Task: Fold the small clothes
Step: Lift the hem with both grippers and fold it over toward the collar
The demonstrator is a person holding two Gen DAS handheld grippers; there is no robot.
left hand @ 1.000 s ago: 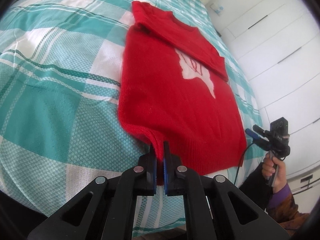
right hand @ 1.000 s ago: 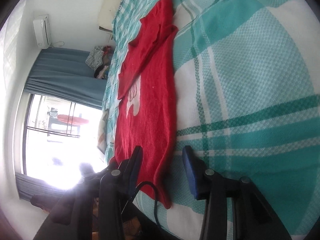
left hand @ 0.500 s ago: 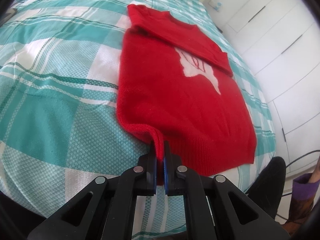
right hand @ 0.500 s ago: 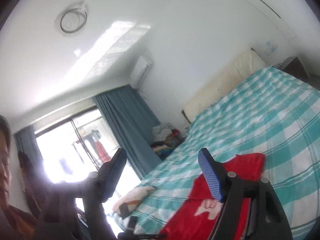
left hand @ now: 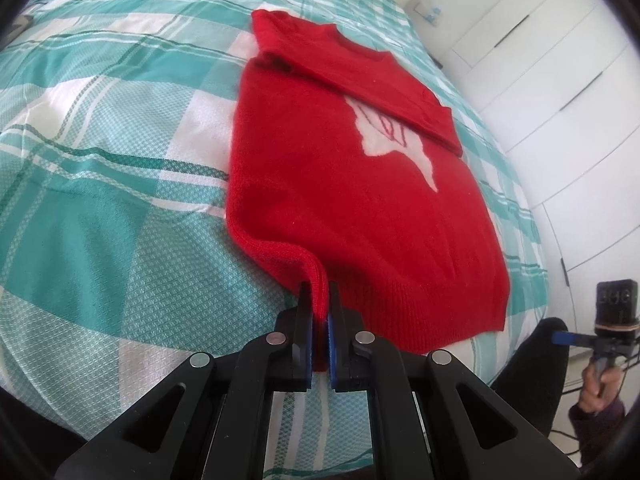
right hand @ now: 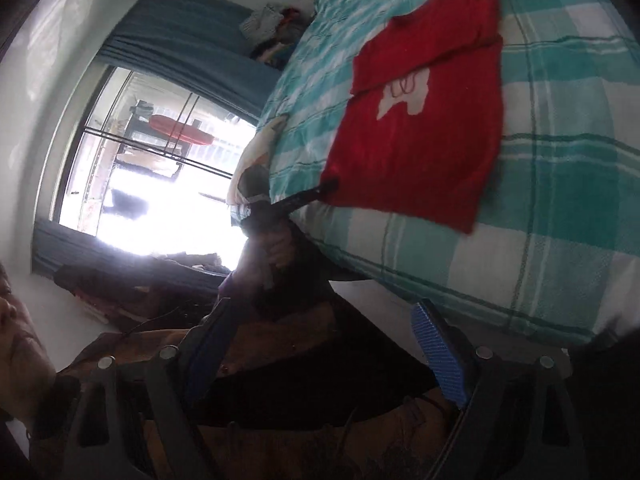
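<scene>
Left wrist view, left gripper (left hand: 319, 312) fingers closed tight on bottom corner of red sweater (left hand: 352, 200) lying on checked bed (left hand: 100, 160), right wrist view, right gripper (right hand: 320, 344) fingers opening, wide apart, nothing between them, off the bed edge, sweater (right hand: 420, 132) well apart.

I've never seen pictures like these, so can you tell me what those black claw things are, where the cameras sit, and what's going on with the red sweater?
A person holds a pincher tool in each hand, and each tool has a round-view camera looking along its two fingers. One picture comes from the left gripper, which is shut on the near hem of the red sweater. The sweater lies on a green checked bedspread, one sleeve folded across its chest. The other picture comes from the right gripper. Its jaws are opening with nothing between them, off the edge of the bed.
</scene>
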